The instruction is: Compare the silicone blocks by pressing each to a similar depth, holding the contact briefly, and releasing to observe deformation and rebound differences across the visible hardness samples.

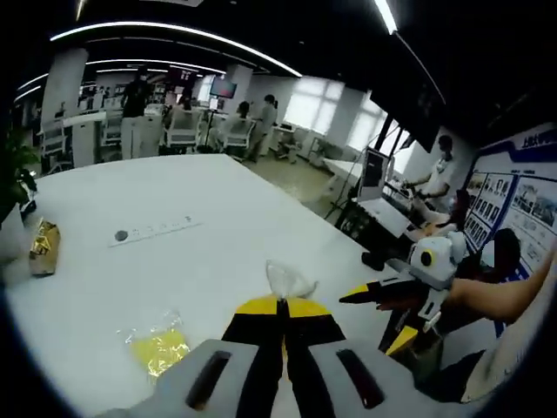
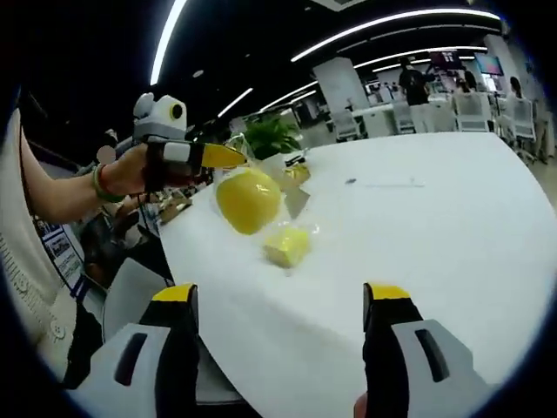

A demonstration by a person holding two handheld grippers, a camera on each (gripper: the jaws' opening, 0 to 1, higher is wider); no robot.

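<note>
— Where do you have the yellow block (image 2: pixel 248 199)?

— You're holding it in its clear bag (image 1: pixel 288 280), pinched between the closed jaws of your left gripper (image 1: pixel 281 302), above the white table (image 2: pixel 418 226). A second yellow block (image 1: pixel 159 348) in its bag lies on the table just below it.

— And your right gripper (image 2: pixel 283 296)?

— Its jaws stand wide apart with nothing between them, near the table's edge. A potted plant (image 2: pixel 271 135) stands on the table beyond the blocks.

yellow bagged silicone block (image 2: pixel 286 246), on table (image 2: pixel 418 235)
</note>
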